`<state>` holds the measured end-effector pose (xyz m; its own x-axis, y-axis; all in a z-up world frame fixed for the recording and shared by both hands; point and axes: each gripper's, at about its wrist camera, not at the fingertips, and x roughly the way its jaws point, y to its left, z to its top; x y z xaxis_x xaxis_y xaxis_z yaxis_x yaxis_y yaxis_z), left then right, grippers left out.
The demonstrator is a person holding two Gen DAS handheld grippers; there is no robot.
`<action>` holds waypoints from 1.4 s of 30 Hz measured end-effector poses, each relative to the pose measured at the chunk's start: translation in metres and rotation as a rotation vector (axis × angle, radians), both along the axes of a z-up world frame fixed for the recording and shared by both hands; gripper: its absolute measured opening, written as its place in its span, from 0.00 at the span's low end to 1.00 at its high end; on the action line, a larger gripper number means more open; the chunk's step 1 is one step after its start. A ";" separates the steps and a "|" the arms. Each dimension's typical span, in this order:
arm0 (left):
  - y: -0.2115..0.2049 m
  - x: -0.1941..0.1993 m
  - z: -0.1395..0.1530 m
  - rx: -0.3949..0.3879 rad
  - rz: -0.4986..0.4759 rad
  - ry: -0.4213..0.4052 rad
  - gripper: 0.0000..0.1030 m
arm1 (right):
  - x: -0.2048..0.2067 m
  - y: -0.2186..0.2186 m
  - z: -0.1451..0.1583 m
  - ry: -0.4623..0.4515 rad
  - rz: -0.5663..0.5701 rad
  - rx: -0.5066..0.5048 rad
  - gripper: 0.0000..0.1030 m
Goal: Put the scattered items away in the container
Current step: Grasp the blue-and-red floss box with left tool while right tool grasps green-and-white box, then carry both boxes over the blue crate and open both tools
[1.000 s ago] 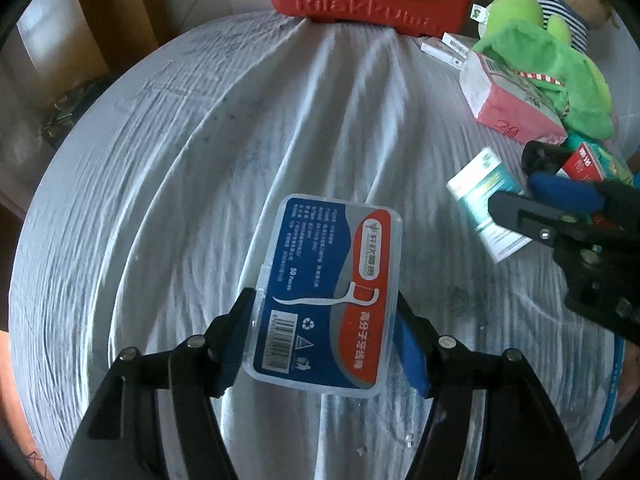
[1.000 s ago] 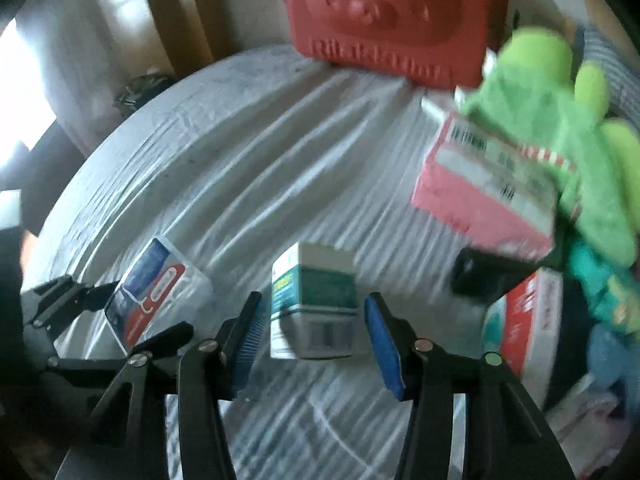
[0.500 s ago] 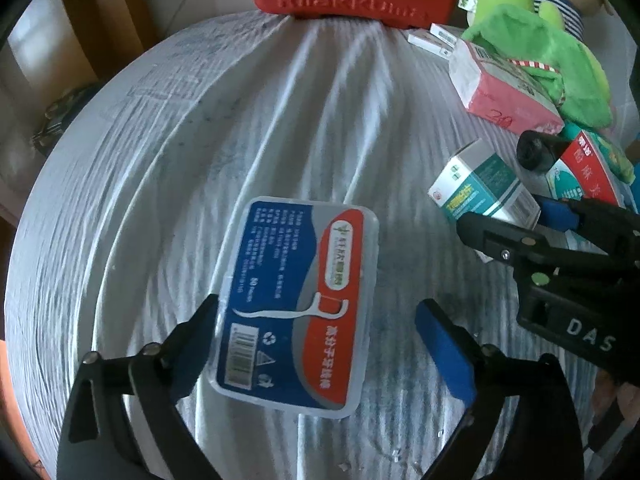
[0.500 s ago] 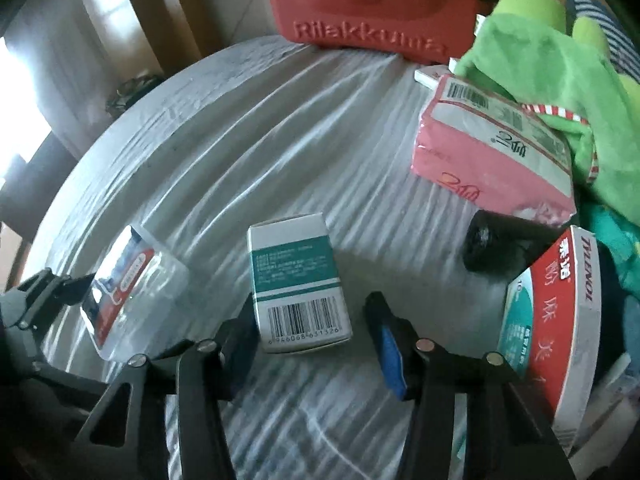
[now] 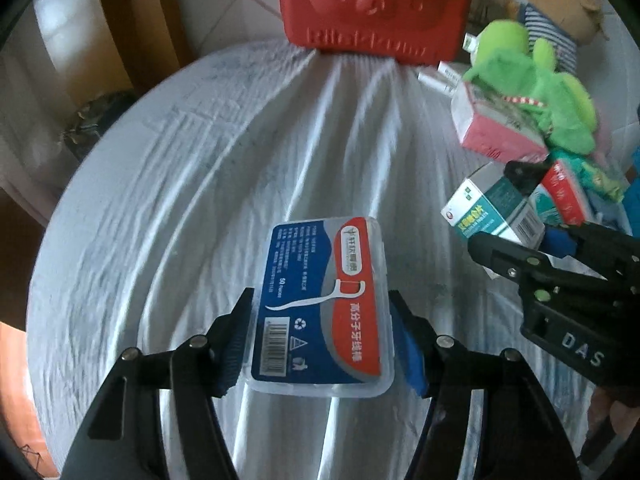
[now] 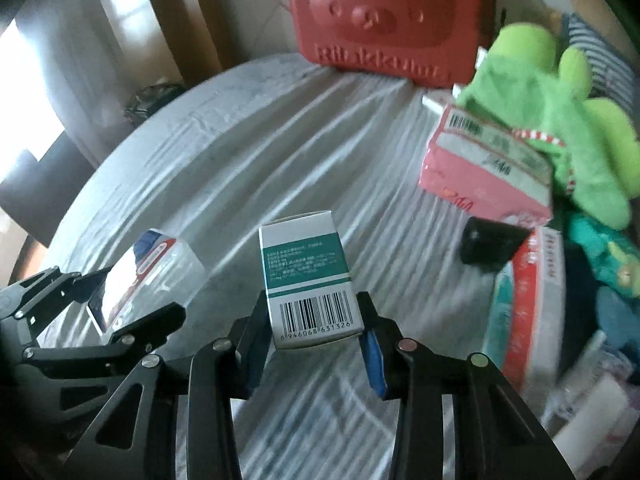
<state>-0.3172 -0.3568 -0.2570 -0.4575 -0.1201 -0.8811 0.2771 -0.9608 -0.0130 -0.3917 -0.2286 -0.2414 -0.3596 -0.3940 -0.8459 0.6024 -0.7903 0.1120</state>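
Note:
My left gripper (image 5: pixel 320 340) is shut on a clear floss-pick box (image 5: pixel 322 304) with a blue and red label, held above the white cloth. My right gripper (image 6: pixel 314 344) is shut on a green and white medicine carton (image 6: pixel 308 276), barcode facing me. The carton also shows in the left wrist view (image 5: pixel 492 212), and the floss-pick box shows in the right wrist view (image 6: pixel 148 276). A red bear-faced container (image 5: pixel 376 8) stands at the far edge of the table; it also shows in the right wrist view (image 6: pixel 392 20).
The round table has a wrinkled white cloth (image 5: pixel 200 184). On the right lie a pink tissue pack (image 6: pixel 488 172), a green plush toy (image 6: pixel 560 116), a black object (image 6: pixel 486 244), a red and white box (image 6: pixel 532 304) and other small packs.
Both grippers closed on their items: the left on the floss-pick box, the right on the carton. Both items now sit lifted between the fingers.

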 end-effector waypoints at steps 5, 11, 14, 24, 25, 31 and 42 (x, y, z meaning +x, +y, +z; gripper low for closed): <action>0.009 0.028 0.039 -0.003 -0.028 0.075 0.61 | 0.036 0.021 0.044 0.075 -0.035 -0.028 0.38; 0.033 0.053 0.093 0.002 -0.132 0.177 0.61 | 0.087 0.060 0.106 0.186 -0.117 -0.060 0.38; 0.049 0.067 0.115 0.019 -0.207 0.223 0.61 | 0.115 0.081 0.135 0.248 -0.185 -0.060 0.38; 0.154 0.089 0.186 0.136 -0.502 0.355 0.61 | 0.198 0.192 0.205 0.385 -0.431 -0.021 0.38; 0.171 0.090 0.196 0.146 -0.535 0.369 0.61 | 0.204 0.210 0.215 0.401 -0.456 -0.029 0.38; 0.289 0.089 0.247 0.146 -0.696 0.474 0.61 | 0.231 0.342 0.274 0.538 -0.596 -0.022 0.38; 0.566 0.070 0.308 0.148 -0.820 0.506 0.61 | 0.232 0.590 0.309 0.586 -0.744 0.033 0.39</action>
